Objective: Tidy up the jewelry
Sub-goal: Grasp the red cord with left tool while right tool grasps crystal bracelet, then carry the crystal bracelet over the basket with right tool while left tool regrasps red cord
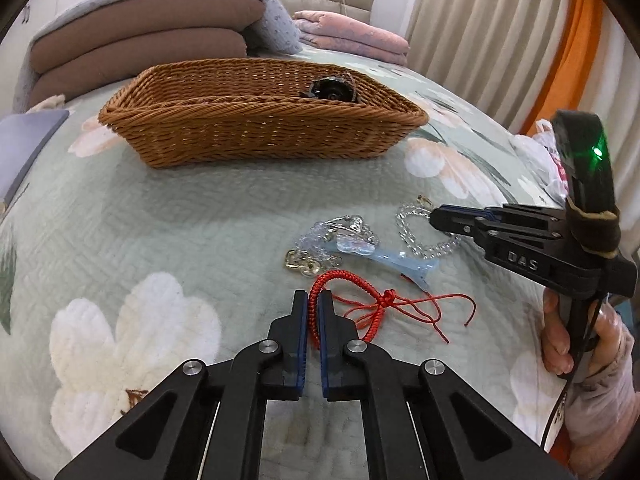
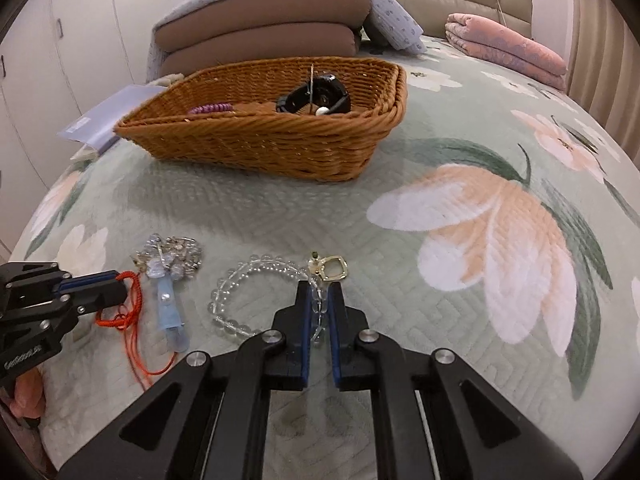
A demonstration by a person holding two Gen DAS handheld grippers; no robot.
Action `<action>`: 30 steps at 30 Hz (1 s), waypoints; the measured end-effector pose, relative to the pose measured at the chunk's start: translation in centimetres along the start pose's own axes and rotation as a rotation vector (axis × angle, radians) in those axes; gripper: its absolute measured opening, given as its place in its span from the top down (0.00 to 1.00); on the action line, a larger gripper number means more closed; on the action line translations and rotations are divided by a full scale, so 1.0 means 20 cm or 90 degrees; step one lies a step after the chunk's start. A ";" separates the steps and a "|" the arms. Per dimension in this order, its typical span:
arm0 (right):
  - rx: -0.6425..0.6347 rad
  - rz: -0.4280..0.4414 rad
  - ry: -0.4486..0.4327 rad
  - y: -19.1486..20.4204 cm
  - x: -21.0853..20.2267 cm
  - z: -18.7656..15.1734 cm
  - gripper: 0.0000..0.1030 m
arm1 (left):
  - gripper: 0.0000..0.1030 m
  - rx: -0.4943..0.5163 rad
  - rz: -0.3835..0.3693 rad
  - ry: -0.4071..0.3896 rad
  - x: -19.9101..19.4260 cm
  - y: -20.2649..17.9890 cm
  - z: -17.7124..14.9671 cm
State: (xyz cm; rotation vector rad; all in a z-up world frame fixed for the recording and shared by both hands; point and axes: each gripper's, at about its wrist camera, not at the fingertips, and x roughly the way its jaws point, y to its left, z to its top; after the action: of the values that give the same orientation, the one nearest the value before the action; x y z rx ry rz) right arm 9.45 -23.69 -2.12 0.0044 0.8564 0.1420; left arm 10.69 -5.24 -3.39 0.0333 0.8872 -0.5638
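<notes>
A brown wicker basket (image 1: 256, 132) stands on the bed, also in the right wrist view (image 2: 264, 148); it holds a black watch (image 2: 316, 98) and a purple bracelet (image 2: 210, 109). My left gripper (image 1: 314, 298) is shut on a red braided cord bracelet (image 1: 360, 300), also seen from the right (image 2: 128, 312). My right gripper (image 2: 319, 290) is shut on a clear bead bracelet (image 2: 240, 280), which also shows in the left wrist view (image 1: 416, 236). A blue hair clip (image 1: 384, 258) and a crystal trinket pile (image 1: 332, 232) lie between them.
A gold square ring (image 2: 330, 268) lies just past my right fingertips. Stacked brown cushions (image 2: 260, 32), a folded pink blanket (image 2: 508, 48) and a light blue booklet (image 2: 104, 116) lie behind the basket. Curtains (image 1: 500, 32) hang at right.
</notes>
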 end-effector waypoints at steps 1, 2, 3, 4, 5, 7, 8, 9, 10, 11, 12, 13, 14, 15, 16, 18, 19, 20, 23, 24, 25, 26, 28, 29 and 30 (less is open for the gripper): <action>0.004 0.006 -0.003 -0.01 -0.01 0.00 0.91 | 0.96 -0.011 -0.009 0.000 0.00 0.02 0.00; 0.009 0.011 -0.007 -0.02 -0.02 0.00 0.91 | 0.96 -0.017 -0.011 -0.002 0.00 0.03 0.00; 0.014 0.016 -0.011 -0.03 -0.03 0.00 0.91 | 0.96 -0.025 -0.016 -0.003 -0.01 0.04 0.00; 0.017 0.023 -0.017 -0.04 -0.04 0.00 0.91 | 0.96 -0.030 -0.020 -0.004 -0.01 0.05 0.00; 0.022 0.034 -0.029 -0.04 -0.07 -0.01 0.91 | 0.96 -0.033 -0.022 -0.005 -0.01 0.05 0.00; 0.023 0.045 -0.049 -0.05 -0.11 -0.01 0.91 | 0.96 -0.038 -0.030 -0.009 -0.02 0.06 0.00; 0.023 0.045 -0.054 -0.05 -0.13 -0.01 0.91 | 0.96 -0.040 -0.039 -0.010 -0.02 0.07 0.00; 0.023 0.047 -0.057 -0.06 -0.15 -0.01 0.91 | 0.96 -0.045 -0.052 -0.013 -0.03 0.08 0.00; 0.023 0.052 -0.060 -0.06 -0.16 -0.02 0.91 | 0.96 -0.052 -0.068 -0.018 -0.04 0.09 0.00; 0.024 0.059 -0.064 -0.06 -0.17 -0.02 0.91 | 0.96 -0.062 -0.082 -0.026 -0.06 0.11 0.00; 0.026 0.063 -0.071 -0.06 -0.18 -0.02 0.91 | 0.96 -0.071 -0.093 -0.033 -0.07 0.13 0.01; 0.026 0.064 -0.075 -0.06 -0.19 -0.02 0.91 | 0.96 -0.077 -0.100 -0.038 -0.08 0.14 0.01; 0.028 0.066 -0.083 -0.07 -0.21 -0.01 0.91 | 0.96 -0.082 -0.106 -0.043 -0.09 0.14 0.01; 0.029 0.069 -0.088 -0.07 -0.22 -0.01 0.91 | 0.96 -0.085 -0.110 -0.048 -0.10 0.15 0.01; 0.030 0.070 -0.094 -0.07 -0.23 -0.01 0.91 | 0.96 -0.086 -0.112 -0.051 -0.10 0.15 0.01; 0.031 0.075 -0.102 -0.07 -0.25 -0.01 0.91 | 0.96 -0.083 -0.110 -0.058 -0.11 0.14 0.01; 0.033 0.077 -0.107 -0.07 -0.26 -0.01 0.91 | 0.96 -0.082 -0.109 -0.062 -0.12 0.13 0.01; 0.035 0.082 -0.116 -0.08 -0.27 -0.01 0.91 | 0.96 -0.080 -0.107 -0.064 -0.12 0.13 0.01; 0.038 0.096 -0.137 -0.08 -0.31 -0.01 0.91 | 0.96 -0.078 -0.105 -0.068 -0.13 0.12 0.01; 0.037 0.096 -0.143 -0.08 -0.32 -0.01 0.91 | 0.96 -0.079 -0.104 -0.068 -0.13 0.12 0.02; 0.036 0.096 -0.147 -0.08 -0.33 -0.01 0.91 | 0.96 -0.080 -0.103 -0.069 -0.13 0.13 0.02; 0.035 0.095 -0.149 -0.07 -0.33 -0.01 0.91 | 0.96 -0.081 -0.103 -0.070 -0.13 0.13 0.01; 0.035 0.094 -0.147 -0.07 -0.33 -0.01 0.91 | 0.96 -0.082 -0.101 -0.070 -0.13 0.13 0.02; 0.035 0.092 -0.146 -0.07 -0.32 -0.01 0.91 | 0.96 -0.081 -0.100 -0.071 -0.14 0.13 0.02; 0.035 0.092 -0.147 -0.07 -0.33 -0.01 0.91 | 0.96 -0.080 -0.096 -0.073 -0.14 0.13 0.02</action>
State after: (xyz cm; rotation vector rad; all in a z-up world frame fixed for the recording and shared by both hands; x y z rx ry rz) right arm 5.21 -25.86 2.53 0.1319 0.6290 0.2489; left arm 10.74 -1.89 -1.57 -0.1805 0.8162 -0.6433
